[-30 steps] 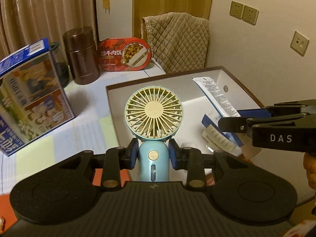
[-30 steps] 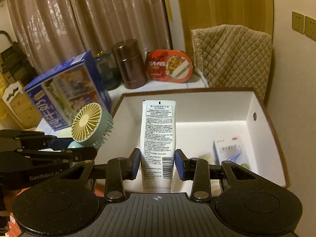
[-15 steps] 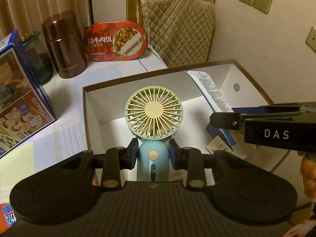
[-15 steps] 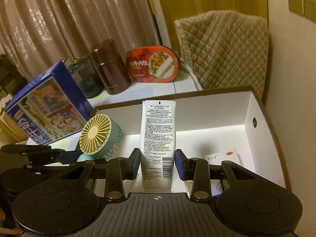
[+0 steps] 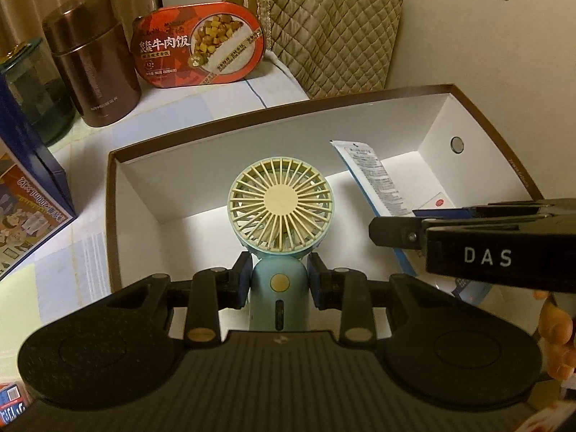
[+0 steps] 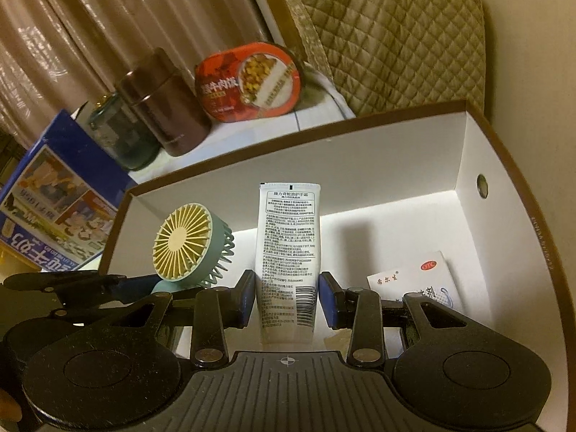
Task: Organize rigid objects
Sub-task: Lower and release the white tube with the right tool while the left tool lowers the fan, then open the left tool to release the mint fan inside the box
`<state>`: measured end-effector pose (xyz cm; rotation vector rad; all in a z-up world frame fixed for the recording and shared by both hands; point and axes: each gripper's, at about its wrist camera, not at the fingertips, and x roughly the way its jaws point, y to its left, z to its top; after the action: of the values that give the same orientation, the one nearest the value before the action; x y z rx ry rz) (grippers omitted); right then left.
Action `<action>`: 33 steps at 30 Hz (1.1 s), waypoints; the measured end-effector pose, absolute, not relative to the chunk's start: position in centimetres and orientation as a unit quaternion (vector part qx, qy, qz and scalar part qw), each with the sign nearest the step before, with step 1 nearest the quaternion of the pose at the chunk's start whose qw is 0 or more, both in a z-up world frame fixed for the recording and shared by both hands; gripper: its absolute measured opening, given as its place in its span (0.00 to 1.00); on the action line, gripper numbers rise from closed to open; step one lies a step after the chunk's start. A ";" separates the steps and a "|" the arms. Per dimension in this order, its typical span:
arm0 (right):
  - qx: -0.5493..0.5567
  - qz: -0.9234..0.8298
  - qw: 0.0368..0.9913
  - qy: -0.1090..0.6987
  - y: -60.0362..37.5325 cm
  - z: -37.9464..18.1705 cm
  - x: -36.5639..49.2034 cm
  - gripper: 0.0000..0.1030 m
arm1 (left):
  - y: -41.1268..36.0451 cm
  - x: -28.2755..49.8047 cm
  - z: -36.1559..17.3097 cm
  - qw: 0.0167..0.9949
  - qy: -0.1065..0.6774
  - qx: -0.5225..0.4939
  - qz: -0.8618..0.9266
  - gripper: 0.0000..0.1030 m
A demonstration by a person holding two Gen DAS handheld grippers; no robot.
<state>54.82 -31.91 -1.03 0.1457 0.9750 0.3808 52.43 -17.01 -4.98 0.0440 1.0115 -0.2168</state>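
My left gripper (image 5: 278,280) is shut on a small blue handheld fan (image 5: 280,212) with a cream grille, held above the open white box (image 5: 111,216) with a brown rim. My right gripper (image 6: 287,295) is shut on a white tube (image 6: 288,244) with printed text, also held over the box (image 6: 504,165). The fan also shows in the right wrist view (image 6: 187,248), left of the tube. The tube also shows in the left wrist view (image 5: 374,176), right of the fan. A white medicine carton (image 6: 428,280) lies on the box floor at the right.
On the table behind the box stand a brown canister (image 5: 90,57), a dark green glass jar (image 5: 28,93), a red oval meal tray (image 5: 199,43) and a blue milk carton box (image 5: 25,194). A quilted cover (image 5: 331,25) hangs at the back. The wall is at the right.
Both grippers have moved forward and over the box with their loads. The fan and the tube now hang above the box's inside, lower than before.
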 end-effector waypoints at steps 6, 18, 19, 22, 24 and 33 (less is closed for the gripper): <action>0.077 0.186 0.861 0.467 -31.9 -1.7 55.9 0.35 | -17.4 53.5 -5.8 0.865 0.490 0.023 -0.103 0.27; 0.075 0.174 0.866 0.463 -32.6 -1.7 56.9 0.37 | -18.0 54.6 -6.9 0.862 0.495 0.022 -0.108 0.28; 0.076 0.172 0.866 0.463 -32.7 -1.7 56.9 0.37 | -18.1 54.7 -6.9 0.862 0.495 0.021 -0.109 0.28; 0.076 0.166 0.869 0.460 -33.1 -1.5 56.9 0.38 | -18.4 55.0 -7.0 0.862 0.494 0.017 -0.112 0.27; 0.073 0.163 0.871 0.458 -33.3 -1.3 57.0 0.38 | -18.5 55.0 -7.0 0.865 0.488 0.010 -0.114 0.30; 0.031 0.161 0.882 0.441 -33.5 -0.3 55.9 0.59 | -17.9 54.4 -6.3 0.872 0.477 0.012 -0.109 0.50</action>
<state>55.91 -33.47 -0.33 0.0650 0.9180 0.3347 54.37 -17.90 -6.32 0.0257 0.9967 -0.2277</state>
